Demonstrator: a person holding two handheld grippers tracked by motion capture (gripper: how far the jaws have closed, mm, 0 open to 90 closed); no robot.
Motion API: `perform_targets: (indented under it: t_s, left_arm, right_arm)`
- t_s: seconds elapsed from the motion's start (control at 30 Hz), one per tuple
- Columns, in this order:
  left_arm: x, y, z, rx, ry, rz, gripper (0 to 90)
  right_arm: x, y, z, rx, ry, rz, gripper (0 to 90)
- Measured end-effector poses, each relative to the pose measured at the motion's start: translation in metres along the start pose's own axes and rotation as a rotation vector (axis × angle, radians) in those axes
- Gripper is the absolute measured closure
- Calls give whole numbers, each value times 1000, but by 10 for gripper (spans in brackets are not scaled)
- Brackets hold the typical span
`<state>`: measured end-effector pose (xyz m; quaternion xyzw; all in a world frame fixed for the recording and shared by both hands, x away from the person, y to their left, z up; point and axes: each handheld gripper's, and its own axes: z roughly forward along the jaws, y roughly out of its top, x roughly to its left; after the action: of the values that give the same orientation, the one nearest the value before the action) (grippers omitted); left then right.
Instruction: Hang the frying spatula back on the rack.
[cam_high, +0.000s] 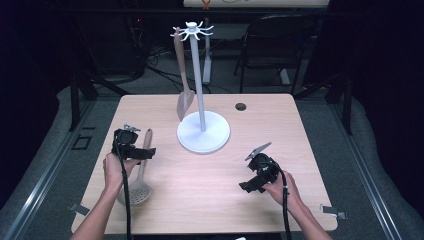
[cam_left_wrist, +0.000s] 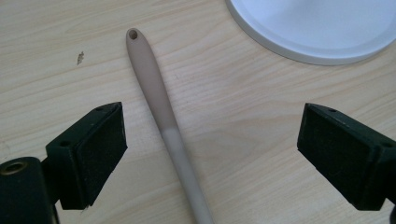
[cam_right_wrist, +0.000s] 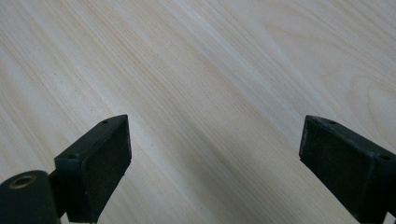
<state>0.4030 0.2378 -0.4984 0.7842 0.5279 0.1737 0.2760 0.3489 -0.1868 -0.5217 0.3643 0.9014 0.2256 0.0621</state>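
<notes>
High view, near edge: a person's forearms enter from the bottom; the left hand (cam_high: 116, 169) holds the left gripper (cam_high: 142, 153) over the handle of a slotted spoon (cam_high: 138, 180) that lies flat on the wooden table (cam_high: 210, 175).
High view, right side: the right gripper (cam_high: 248, 186) rests low above bare wood, well apart from the spoon.
High view, farther back: a white utensil stand (cam_high: 202, 131) has its round base just beyond the spoon's tip; a spatula (cam_high: 183, 85) hangs from one of its top hooks.
Left gripper view, jaws: spread wide and released, one on each side of the spoon handle (cam_left_wrist: 161, 107), neither pad touching it.
Left gripper view, the spoon: the handle runs up between the jaws, its hanging hole (cam_left_wrist: 133, 34) at the far end, near the stand's base (cam_left_wrist: 317, 28).
Right gripper view, jaws: wide apart and empty over plain wood grain (cam_right_wrist: 210, 84).
Step in hand, as judged: the left gripper is set to grasp the spoon by its handle, likely to hang it on the stand.
Doing it well: lower until both pads flank the handle, centre it between them, then close squarely across its width.
Grip point: taking it below the hole would leave the hole free for a hook.
Risk: a slim, rounded handle could roll or tilt if pinched off-centre.
</notes>
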Motion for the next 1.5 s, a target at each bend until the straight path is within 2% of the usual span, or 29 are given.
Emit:
perform_targets:
  t_s: [0.07, 0.23, 0.33, 0.43, 0.53, 0.6, 0.67, 0.83, 1.0, 1.23, 1.3, 1.37, 1.5]
  left_arm:
    - [0, -2, 2, 5, 1, -12, 77]
    - [4, -8, 10, 59, -20, -29, 100]
    - [8, -10, 14, 67, -34, -59, 133]
    - [10, -13, 20, 92, -17, -59, 165]
    - [14, -17, 26, 125, -34, -91, 244]
    - [15, -19, 31, 154, -24, -99, 323]
    - [15, -21, 35, 176, -34, -110, 385]
    - [15, -26, 44, 217, -22, -105, 570]
    - [15, -26, 45, 227, 7, -90, 670]
    - [15, -27, 49, 246, 13, -71, 682]
    - [15, -26, 49, 249, 17, -54, 683]
    - [14, -26, 49, 250, -1, -55, 689]
    - [9, -24, 50, 258, -12, -18, 710]
  right_arm:
    - [0, 0, -1, -1, 6, 2, 88]
    - [1, 1, -1, -10, 2, 7, 86]
    - [1, 1, -1, -10, 14, 0, 86]
    - [1, 0, 1, 2, 9, -3, 86]
    - [2, 1, 1, -3, 5, -5, 89]
    - [2, 0, 1, -13, 3, 0, 89]
    - [2, 1, 1, -13, 2, 0, 90]
    - [3, 2, 1, -2, 6, -1, 109]
    - [3, 2, 1, 4, -1, -6, 112]
    - [2, 2, 1, 0, 5, -5, 113]
    - [3, 2, 1, -4, 6, -7, 113]
    - [3, 2, 1, -2, 6, -6, 114]
    - [3, 2, 1, 0, 14, -4, 113]
